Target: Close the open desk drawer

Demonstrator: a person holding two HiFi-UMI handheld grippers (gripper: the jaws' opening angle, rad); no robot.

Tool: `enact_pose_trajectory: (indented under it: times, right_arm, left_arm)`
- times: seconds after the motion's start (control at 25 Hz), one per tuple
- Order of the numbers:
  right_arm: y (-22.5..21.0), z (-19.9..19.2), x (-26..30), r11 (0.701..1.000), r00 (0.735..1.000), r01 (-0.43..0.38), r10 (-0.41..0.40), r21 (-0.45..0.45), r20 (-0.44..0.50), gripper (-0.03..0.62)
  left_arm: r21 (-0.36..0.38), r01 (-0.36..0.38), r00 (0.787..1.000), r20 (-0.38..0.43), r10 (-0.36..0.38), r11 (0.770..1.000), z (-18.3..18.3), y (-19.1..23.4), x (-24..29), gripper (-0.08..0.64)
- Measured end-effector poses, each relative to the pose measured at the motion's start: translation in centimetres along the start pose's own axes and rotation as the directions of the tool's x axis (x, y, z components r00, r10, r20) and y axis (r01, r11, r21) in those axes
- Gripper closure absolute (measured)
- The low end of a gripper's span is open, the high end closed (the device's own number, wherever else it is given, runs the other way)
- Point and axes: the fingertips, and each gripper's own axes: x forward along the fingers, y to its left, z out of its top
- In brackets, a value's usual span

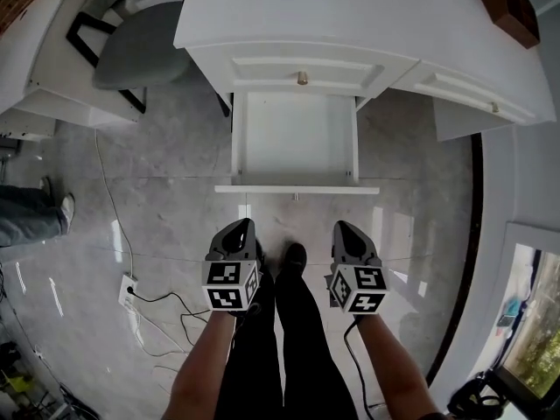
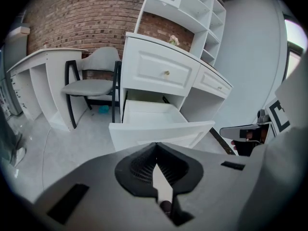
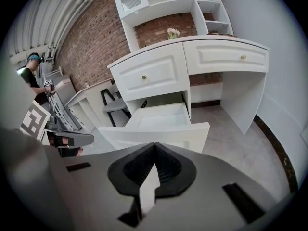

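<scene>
The drawer point(image 1: 296, 138) stands pulled fully out from under the white tabletop point(image 1: 394, 16), low in the middle of the desk, its inside bare and its front panel facing the person. Above it a shut drawer shows a small brass knob point(image 1: 302, 78). The left gripper point(image 1: 238, 230) and right gripper point(image 1: 347, 232) are held side by side over the grey floor point(image 1: 157, 199), near the drawer front but clear of it. Both point at it. Left fingers point(image 2: 137, 165) are closed together on nothing, and so are the right fingers point(image 3: 168, 170). A grey chair point(image 1: 131, 55) sits left of the desk.
</scene>
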Motion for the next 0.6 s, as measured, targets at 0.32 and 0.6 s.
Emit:
enact_pose_trajectory:
  times: [0.32,0.6]
  right_arm:
    - [-0.2,-0.5,4.5,1.000,1.000,0.014,-0.014,-0.007,0.027,0.588]
    - [-0.4,-0.8,7.1,0.999,1.000,0.019,-0.018,-0.034,0.015,0.588]
  left_arm:
    - [0.026,0.012,1.000,0.007,-0.012,1.000,-1.0,1.0,3.5,0.551]
    - [0.030,0.001,1.000,0.026,-0.001,1.000,-0.8,1.6,5.7,0.551]
